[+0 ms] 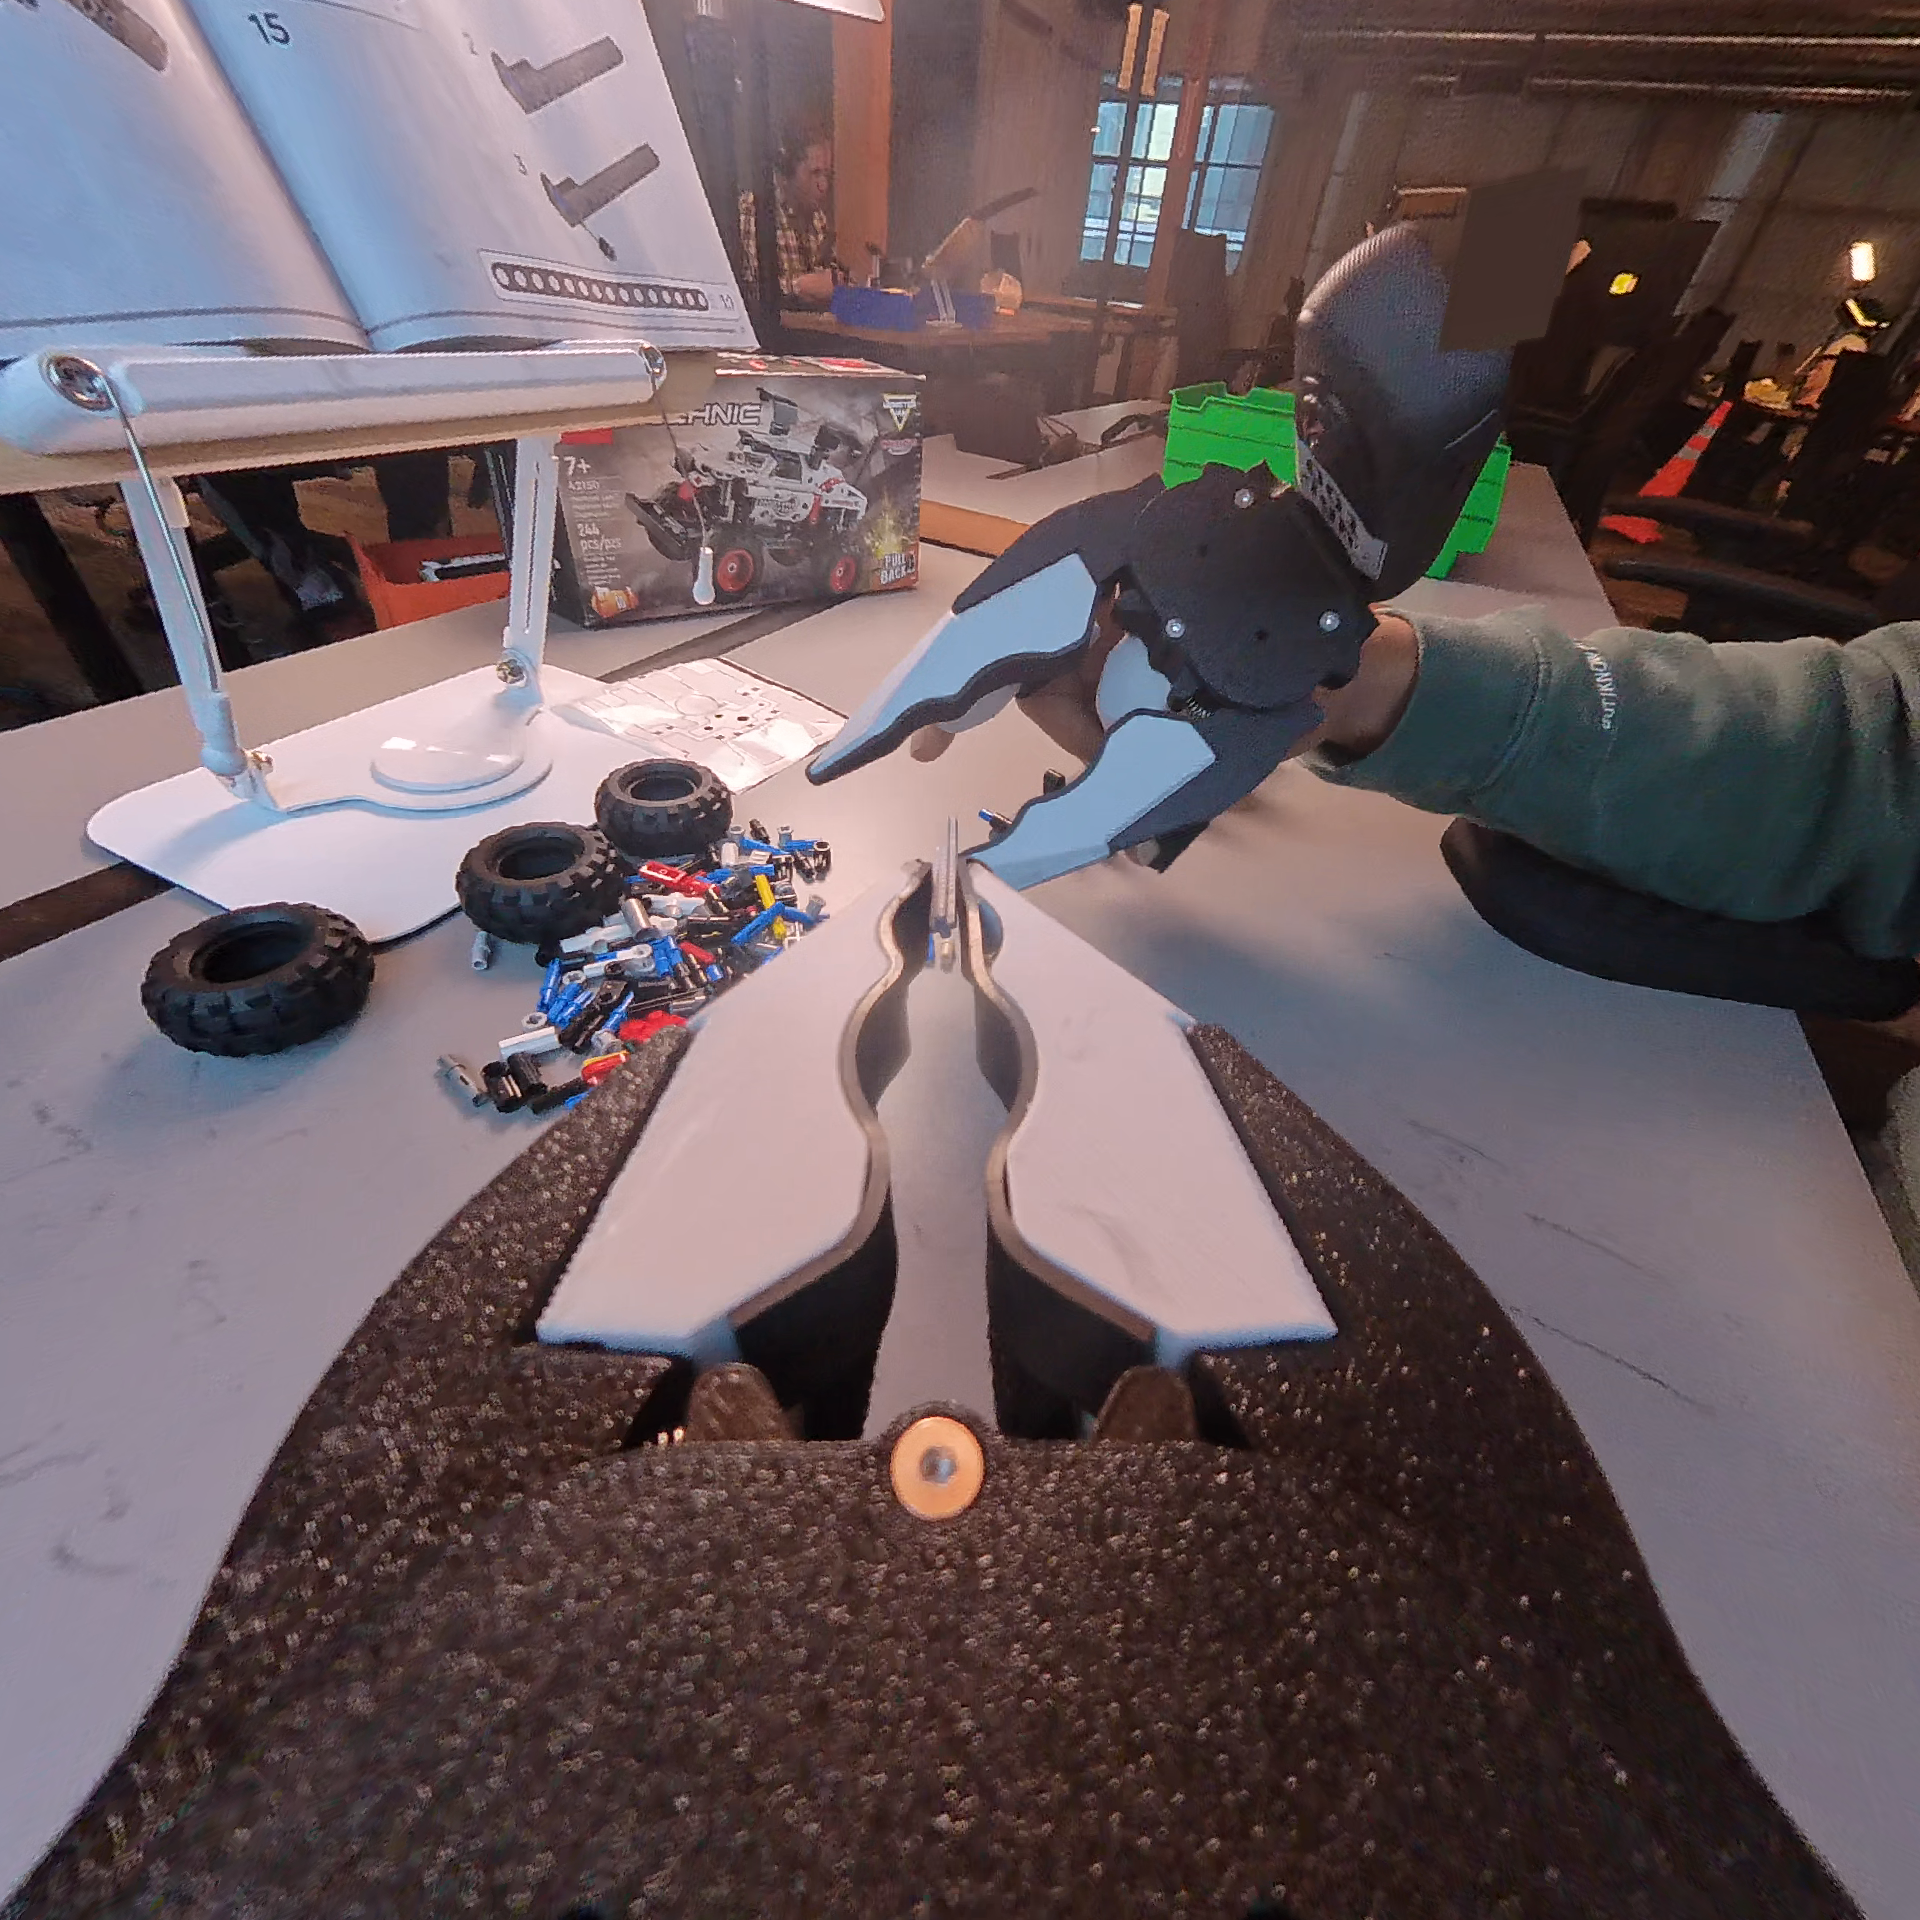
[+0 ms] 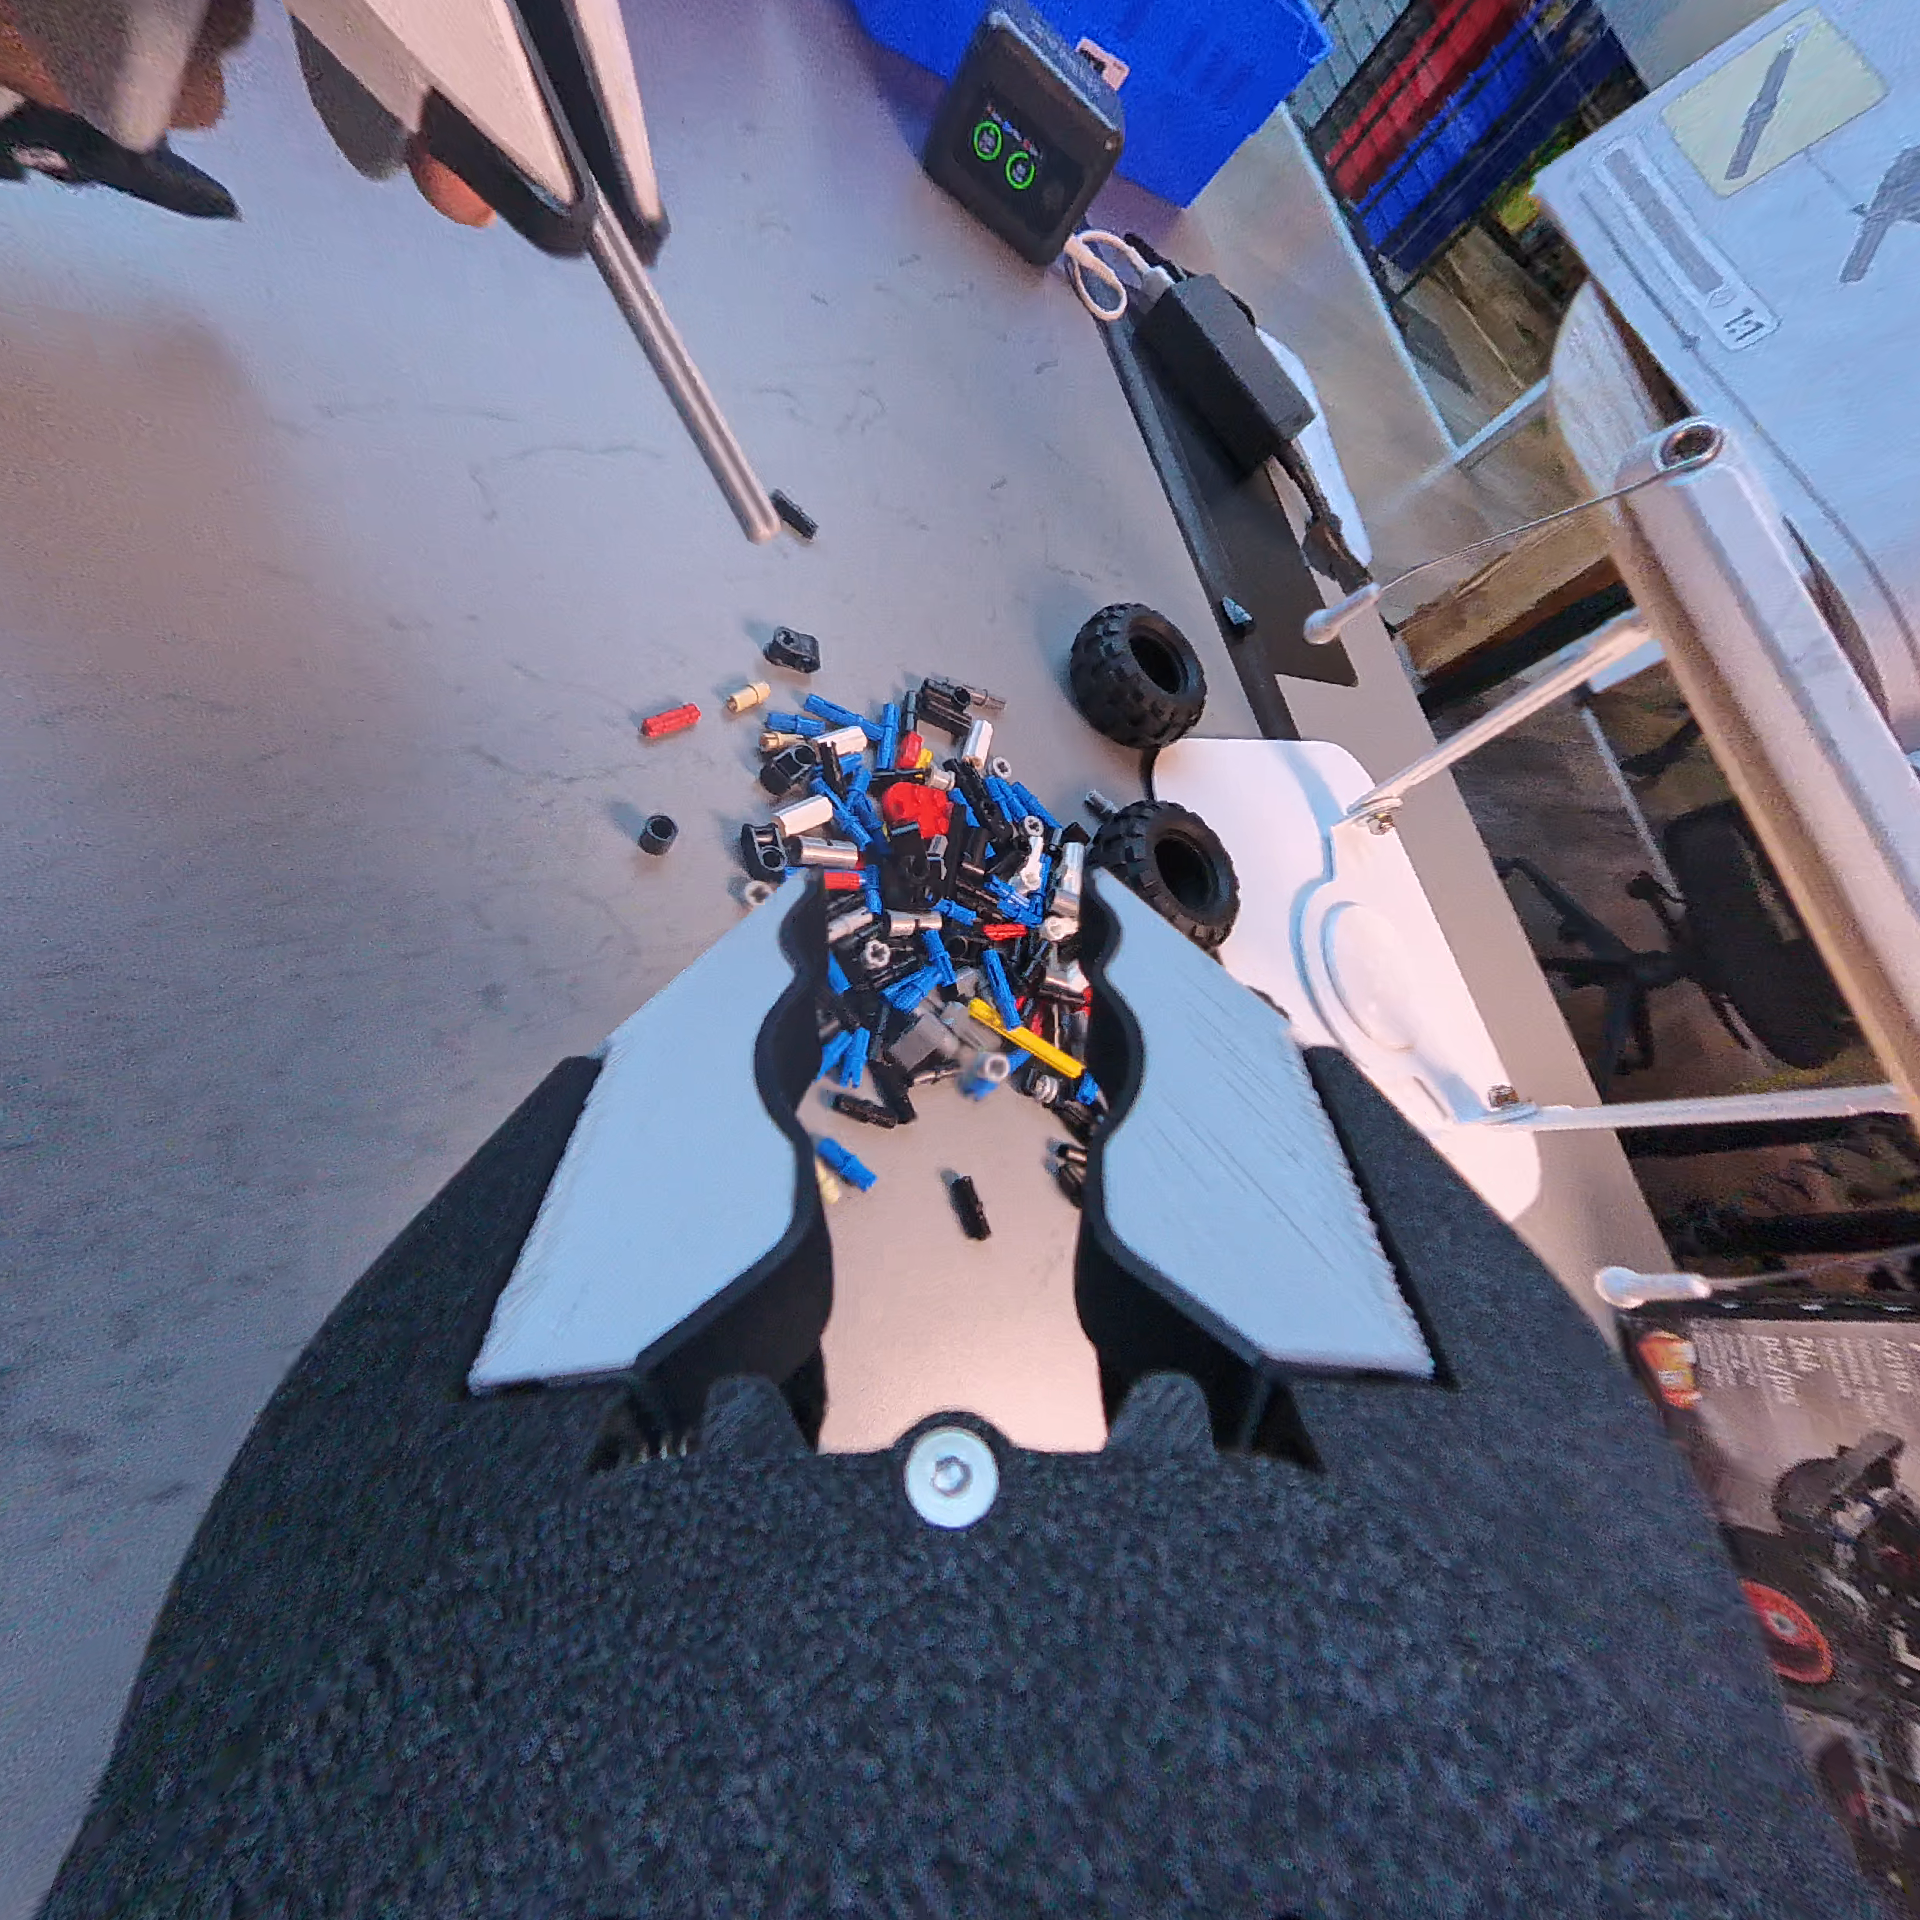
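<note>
Left tool [image 1: 948,914] pinches grey beam [image 2: 681,364] — right tool [image 2: 945,925] gapes over parts pile [image 2: 925,894].

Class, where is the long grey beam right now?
The long grey beam is clamped in the left tool, top left of the right wrist view, above the parts pile.

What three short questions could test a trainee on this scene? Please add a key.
1. True or false: the right tool is open above the pile of small building pieces.
2. What does the left tool hold? A) a red pin B) a long grey beam C) a yellow axle
3. How many black tyres show in the left wrist view?
Key: 1 true; 2 B; 3 three.
</note>
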`<act>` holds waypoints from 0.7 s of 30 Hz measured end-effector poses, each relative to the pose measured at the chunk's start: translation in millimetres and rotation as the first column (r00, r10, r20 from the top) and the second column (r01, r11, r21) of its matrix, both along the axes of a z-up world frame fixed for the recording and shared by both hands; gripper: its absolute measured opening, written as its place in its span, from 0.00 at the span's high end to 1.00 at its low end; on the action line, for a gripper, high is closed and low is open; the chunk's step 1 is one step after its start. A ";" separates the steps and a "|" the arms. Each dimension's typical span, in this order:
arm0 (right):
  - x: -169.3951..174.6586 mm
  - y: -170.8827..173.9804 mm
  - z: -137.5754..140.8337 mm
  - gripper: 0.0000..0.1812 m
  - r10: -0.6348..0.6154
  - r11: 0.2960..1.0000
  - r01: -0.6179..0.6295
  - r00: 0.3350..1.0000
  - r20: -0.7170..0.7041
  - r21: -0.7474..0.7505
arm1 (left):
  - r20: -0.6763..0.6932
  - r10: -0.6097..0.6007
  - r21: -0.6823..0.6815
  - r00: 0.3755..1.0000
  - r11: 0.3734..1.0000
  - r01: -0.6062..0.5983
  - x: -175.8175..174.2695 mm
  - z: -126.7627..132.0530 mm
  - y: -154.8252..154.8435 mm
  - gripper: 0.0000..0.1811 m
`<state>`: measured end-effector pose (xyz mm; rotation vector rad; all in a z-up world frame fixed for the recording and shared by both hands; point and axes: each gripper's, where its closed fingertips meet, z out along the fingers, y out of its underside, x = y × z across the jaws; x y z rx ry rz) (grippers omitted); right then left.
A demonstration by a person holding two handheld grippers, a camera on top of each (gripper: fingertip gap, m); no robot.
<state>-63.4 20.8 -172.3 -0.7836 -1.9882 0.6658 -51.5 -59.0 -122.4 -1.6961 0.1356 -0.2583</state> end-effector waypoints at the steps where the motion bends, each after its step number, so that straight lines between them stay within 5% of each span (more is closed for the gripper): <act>1: 1.6 -1.1 -2.3 0.71 0.002 1.000 -0.002 1.000 0.021 -0.017 | 0.002 0.002 -0.006 1.000 1.000 -0.002 0.0 -1.7 0.8 0.98; 4: 6.3 -9.2 -0.2 0.66 0.036 0.997 -0.035 0.999 0.018 -0.062 | 0.025 -0.010 -0.006 1.000 1.000 0.010 2.6 -2.8 1.1 0.98; 11: 43.1 -34.6 51.8 0.68 0.147 0.984 -0.167 0.957 -0.251 -0.058 | 0.058 -0.065 0.086 0.996 0.995 0.059 9.4 16.0 -7.3 0.98; 18: 82.3 -74.2 63.3 0.79 0.251 0.961 -0.274 0.906 -0.342 -0.021 | 0.181 -0.353 0.119 0.918 0.934 0.336 60.0 19.4 -17.0 0.98; 21: 85.9 -84.2 58.8 0.92 0.272 0.959 -0.284 0.901 -0.339 0.016 | 0.227 -0.411 0.119 0.883 0.911 0.394 74.0 17.9 -16.9 0.98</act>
